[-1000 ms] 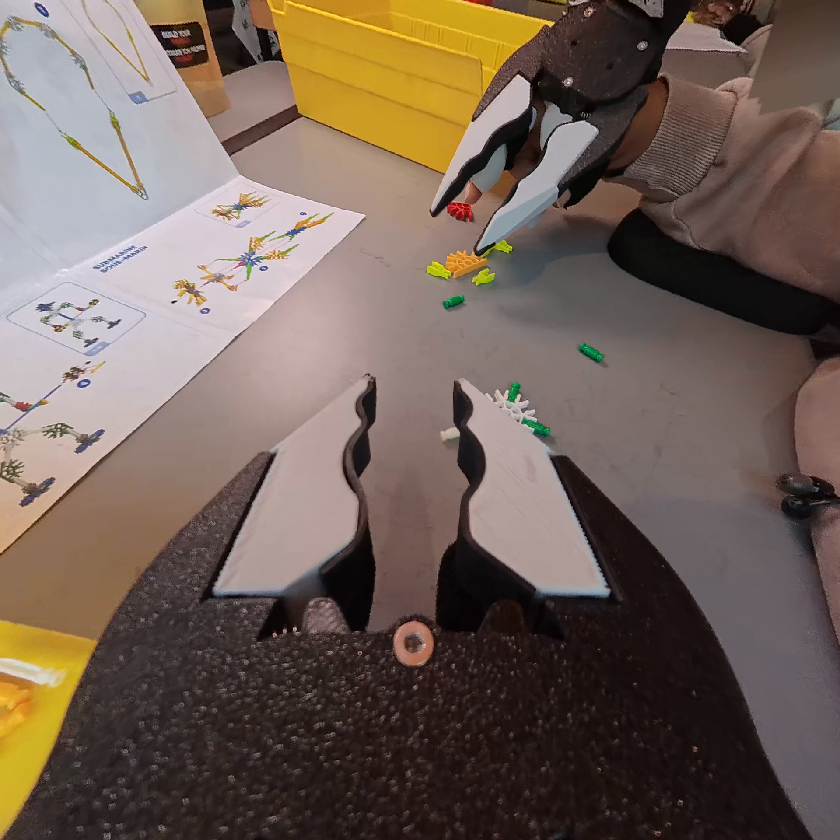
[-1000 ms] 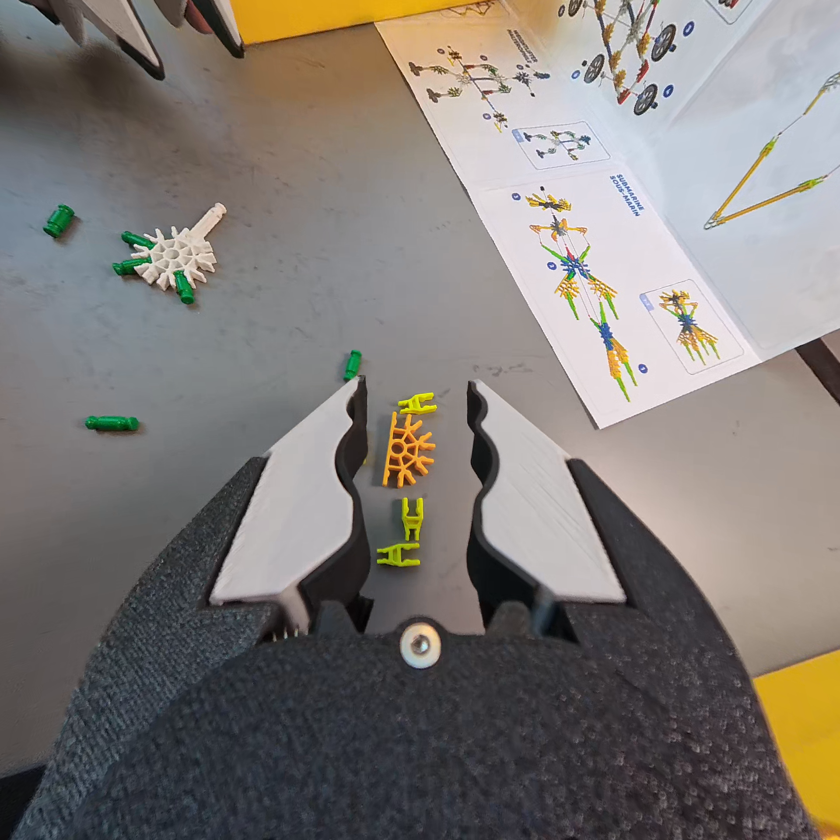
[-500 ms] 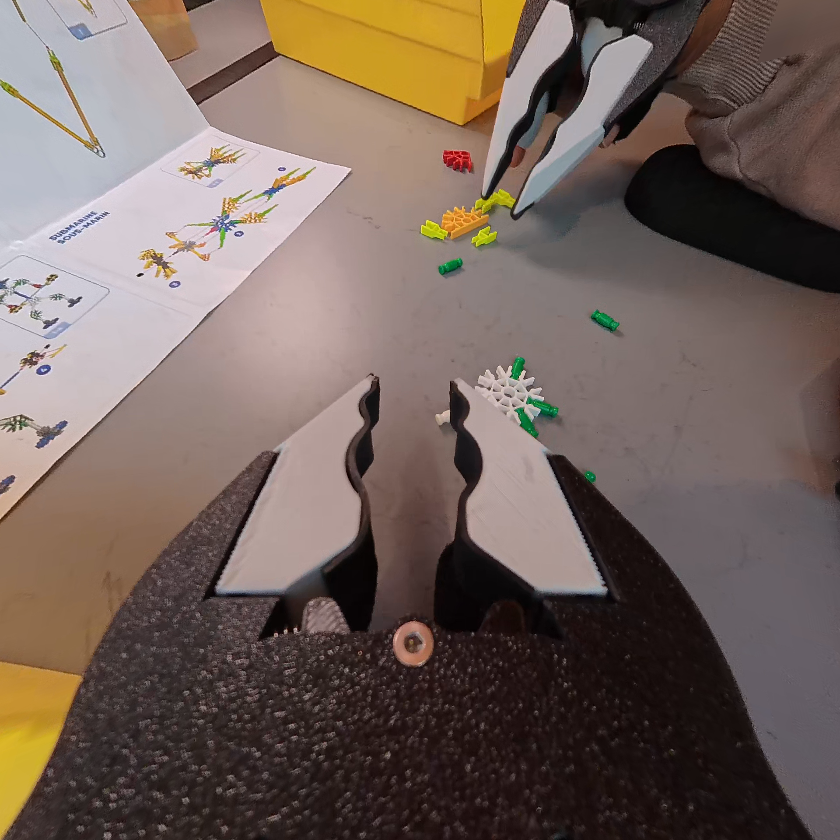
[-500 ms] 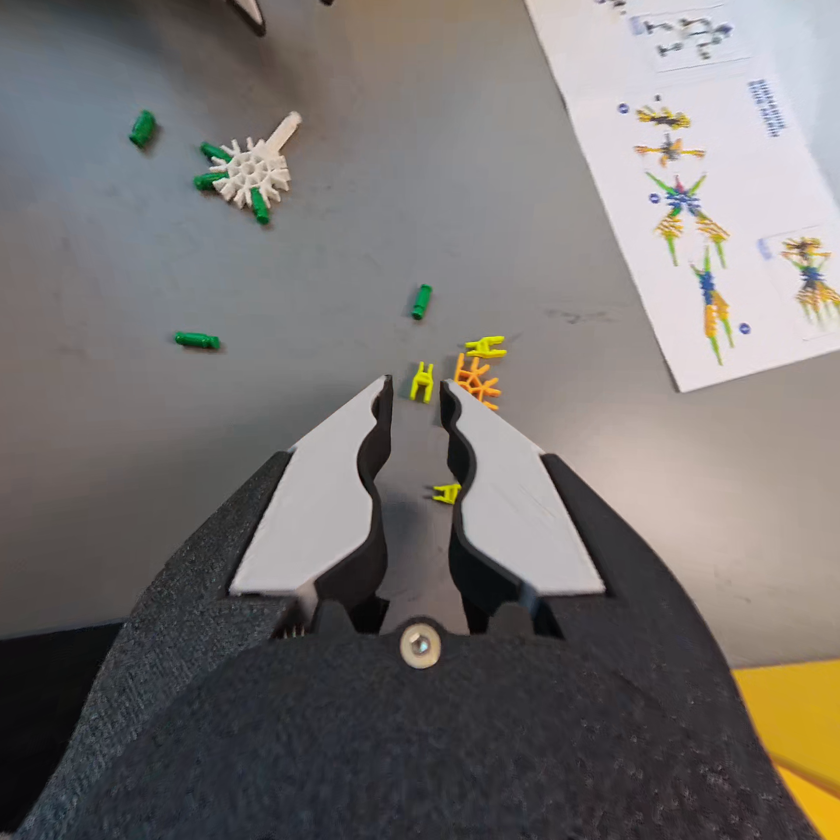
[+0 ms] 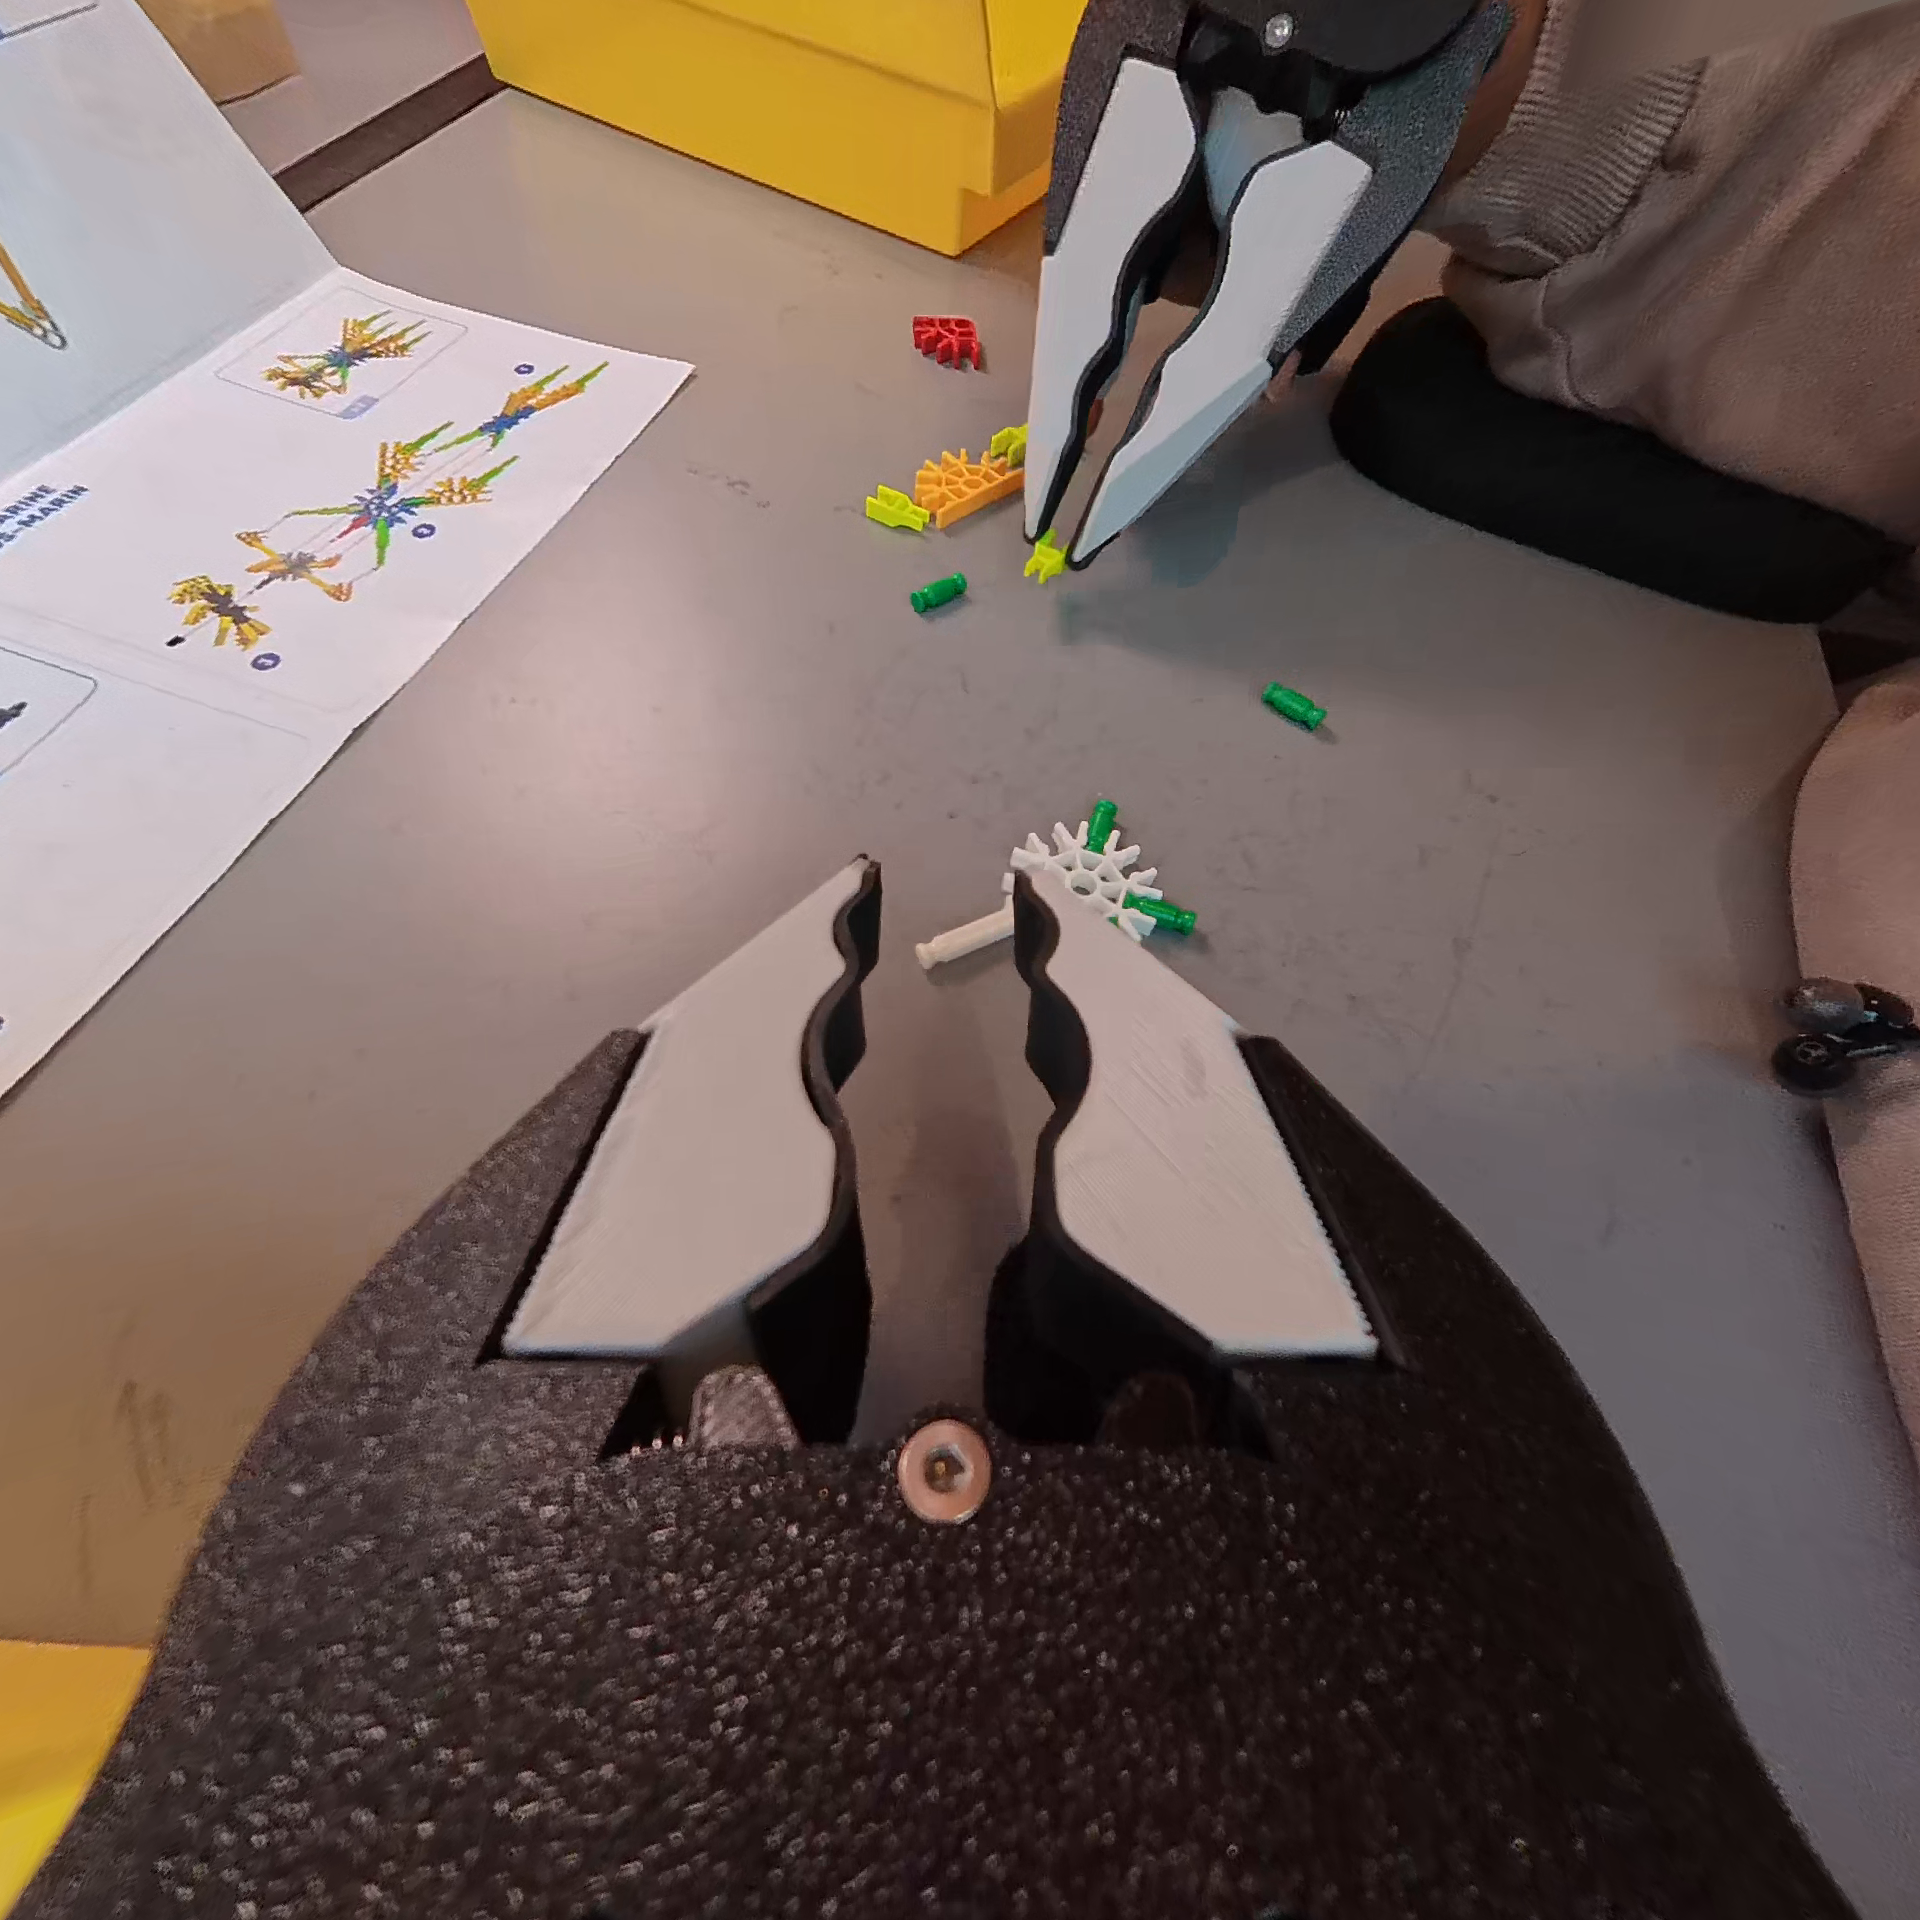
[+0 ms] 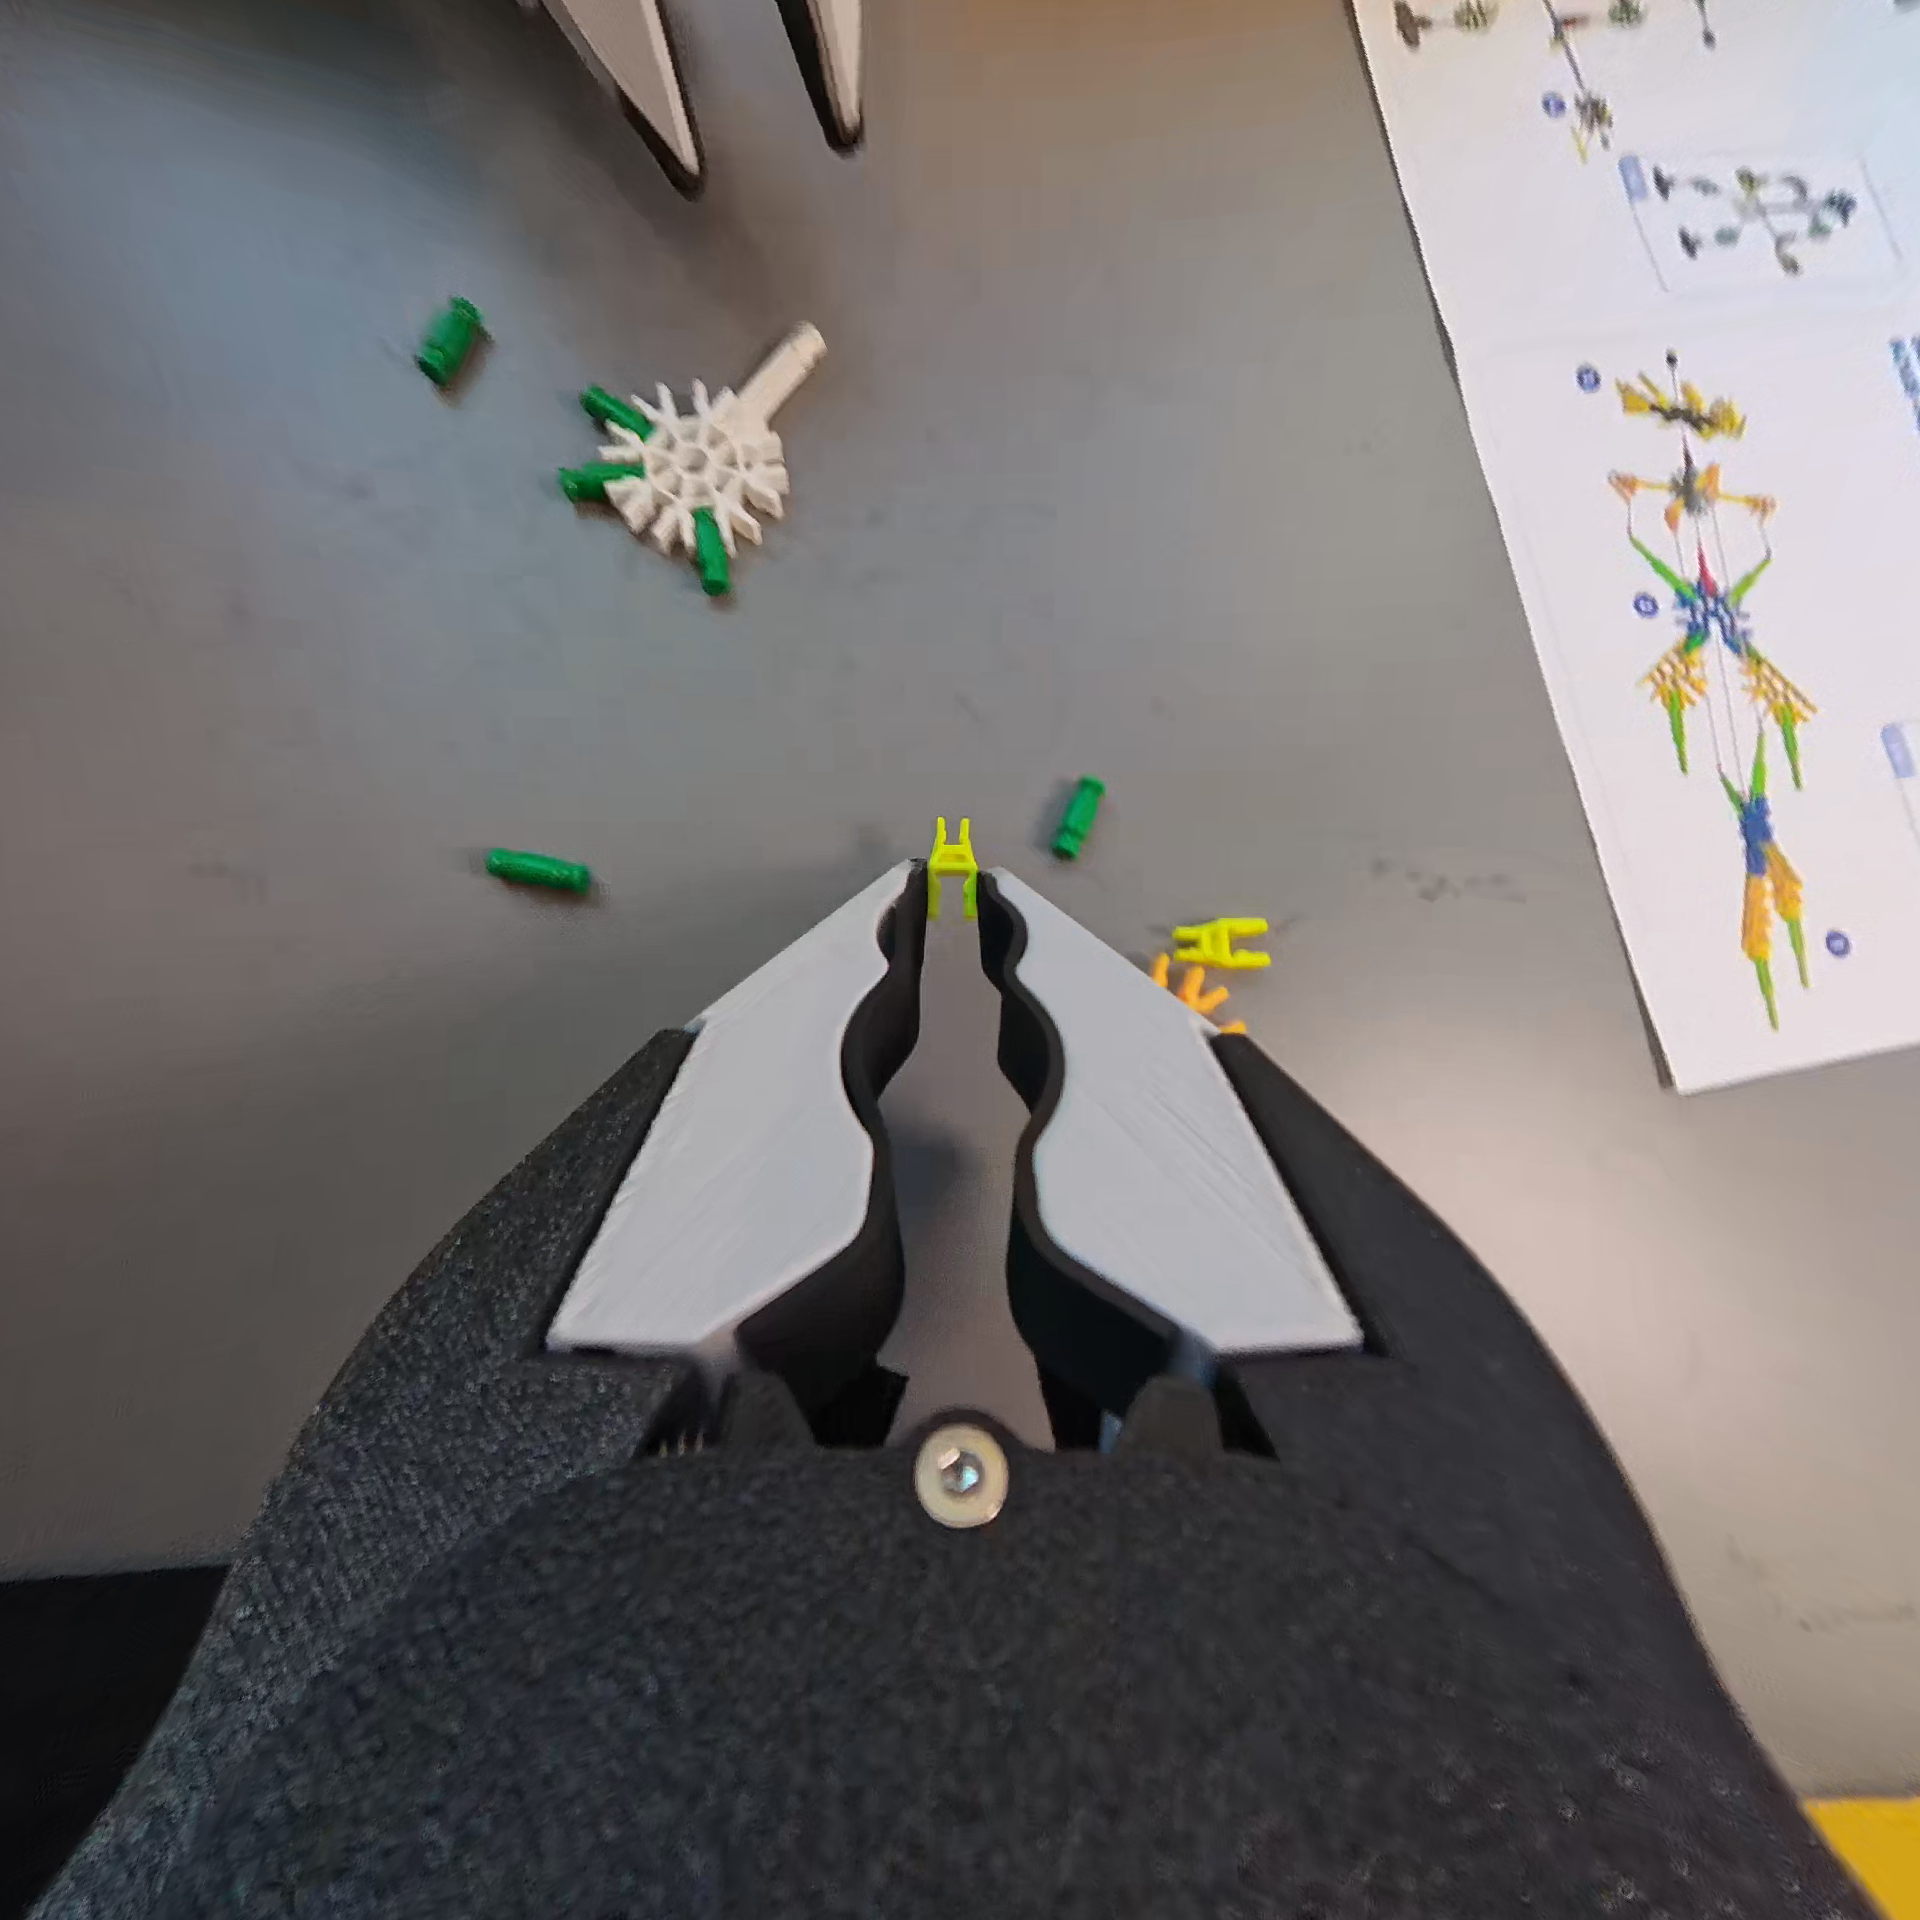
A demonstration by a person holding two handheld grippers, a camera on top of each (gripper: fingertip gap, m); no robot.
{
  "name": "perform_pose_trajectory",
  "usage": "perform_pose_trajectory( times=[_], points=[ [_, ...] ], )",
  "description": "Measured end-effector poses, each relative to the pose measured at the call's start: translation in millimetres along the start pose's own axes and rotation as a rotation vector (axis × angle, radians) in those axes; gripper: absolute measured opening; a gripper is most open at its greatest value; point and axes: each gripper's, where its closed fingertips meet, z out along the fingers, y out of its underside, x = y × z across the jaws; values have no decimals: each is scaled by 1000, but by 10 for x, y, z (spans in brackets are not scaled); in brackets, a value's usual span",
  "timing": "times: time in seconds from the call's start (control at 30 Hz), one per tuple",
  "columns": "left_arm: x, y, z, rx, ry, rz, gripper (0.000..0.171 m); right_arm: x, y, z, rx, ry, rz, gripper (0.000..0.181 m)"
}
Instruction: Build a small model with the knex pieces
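tips of your right gripper [image 6: 951,883] pinch a small lime clip [image 6: 953,864] low on the grey table [image 6: 312,1039]; an orange connector [image 5: 966,480] lies just beside it on the right. your left gripper [image 5: 940,883] hangs spread and empty, nearest the white snowflake connector [image 5: 1091,883] with its green rods [image 6: 613,410].

Take the white snowflake connector [image 5: 1091,885] as your mark. Left of it, bare desk [image 5: 623,810] runs to the instruction sheet [image 5: 312,540]. Beyond it, your way narrows among a green rod [image 5: 938,593], an orange connector [image 5: 966,484] and the yellow bin [image 5: 831,114] behind. To its right, another green rod [image 5: 1294,707], then a sleeve [image 5: 1714,260] and what may be small black wheels [image 5: 1844,1034].
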Motion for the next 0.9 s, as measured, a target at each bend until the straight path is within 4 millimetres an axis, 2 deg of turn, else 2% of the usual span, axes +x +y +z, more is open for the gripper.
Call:
perform_pose_trajectory(
  times=[0.17,0.33,0.57,0.73,0.9],
  points=[
    [257,0,35,-12,112,55,25,-319,-451,157,132,-56,-148,8],
    [498,83,76,-70,204,118,19,-625,-714,350,186,-111,-261,8],
    [561,156,56,-129,211,183,7,-796,-810,507,172,-142,-321,8],
    [517,212,41,-183,179,193,6,-780,-822,573,163,-127,-319,8],
    [442,277,19,-254,143,121,5,-692,-833,636,145,-76,-308,14]
  ],
)
